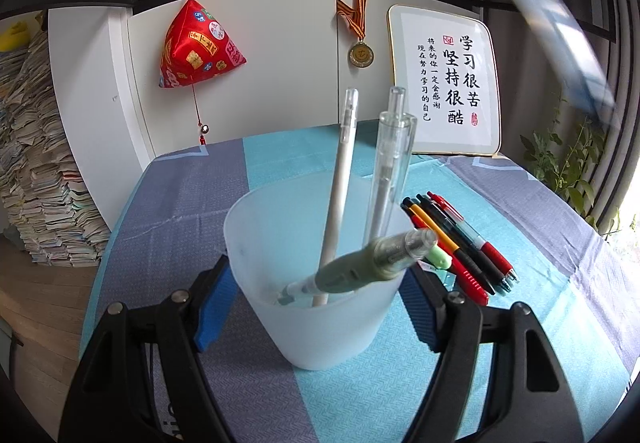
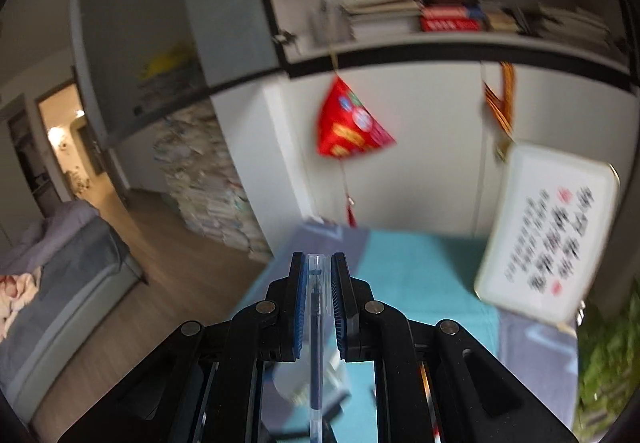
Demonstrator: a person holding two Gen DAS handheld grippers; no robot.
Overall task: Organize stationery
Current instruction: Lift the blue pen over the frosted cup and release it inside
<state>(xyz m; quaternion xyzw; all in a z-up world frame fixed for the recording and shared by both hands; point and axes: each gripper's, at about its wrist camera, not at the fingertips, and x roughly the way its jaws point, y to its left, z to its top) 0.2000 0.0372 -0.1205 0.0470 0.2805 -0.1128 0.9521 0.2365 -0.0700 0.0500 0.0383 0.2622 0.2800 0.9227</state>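
A frosted white cup (image 1: 320,331) stands on the striped tablecloth (image 1: 180,203), and my left gripper (image 1: 318,275) is shut on it, a blue pad against each side. Three pens lean in it: a white pen (image 1: 340,183), a clear pen (image 1: 390,171) and a green pen (image 1: 360,267). Just right of the cup lie several loose pens (image 1: 460,239), red, black and orange. My right gripper (image 2: 319,263) is raised above the table and shut on a clear blue-ink pen (image 2: 317,323), which stands upright between its pads. That view is motion-blurred. The cup (image 2: 296,383) shows faintly below it.
A framed calligraphy board (image 1: 448,83) leans on the cabinet at the table's far edge. A red pyramid ornament (image 1: 196,47) and a medal (image 1: 361,54) hang there. A plant (image 1: 568,163) is at the right, stacked books (image 1: 36,163) on the floor at the left.
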